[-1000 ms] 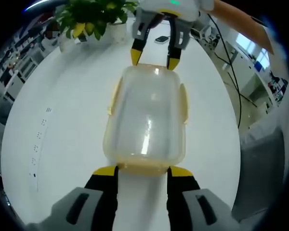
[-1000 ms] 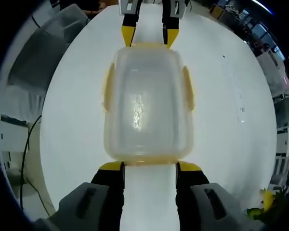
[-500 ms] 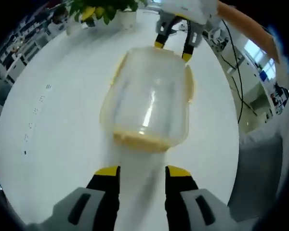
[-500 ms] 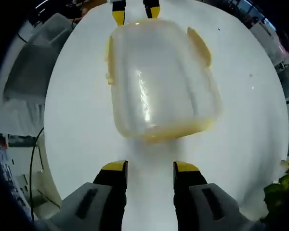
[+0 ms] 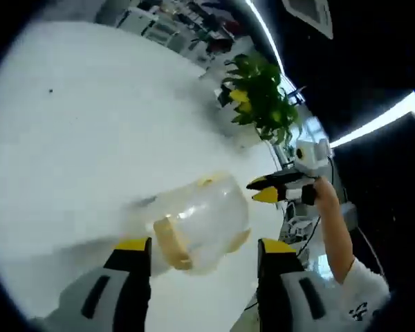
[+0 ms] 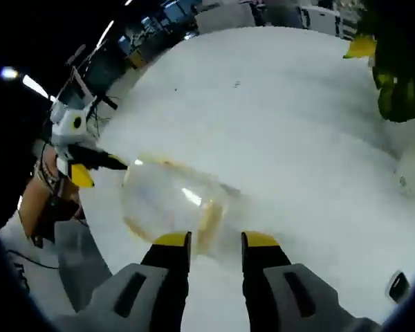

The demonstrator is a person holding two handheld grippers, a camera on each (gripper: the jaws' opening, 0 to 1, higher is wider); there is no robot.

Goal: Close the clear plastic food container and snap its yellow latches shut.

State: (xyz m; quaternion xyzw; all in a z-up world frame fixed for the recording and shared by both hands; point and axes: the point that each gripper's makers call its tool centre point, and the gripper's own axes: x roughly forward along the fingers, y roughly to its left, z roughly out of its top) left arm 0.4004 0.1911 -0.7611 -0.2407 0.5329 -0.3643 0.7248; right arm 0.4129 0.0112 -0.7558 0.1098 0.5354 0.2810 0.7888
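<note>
Now both grippers [image 5: 203,249] [image 6: 216,240] gape, empty, near the container [image 5: 194,221] (blurred).

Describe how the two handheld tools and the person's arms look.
Each tool has grey bodies, black fingers and yellow tips. The left tool and right tool match. The right tool, seen from the left gripper view, carries a white housing. A white sleeve with a dark marking covers the arm.

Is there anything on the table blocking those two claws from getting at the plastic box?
Nothing visible does. In the left gripper view the clear food container lies just beyond the left claw, with bare white table around it. In the right gripper view it sits just ahead of the right claw. The potted plant stands well off.
</note>
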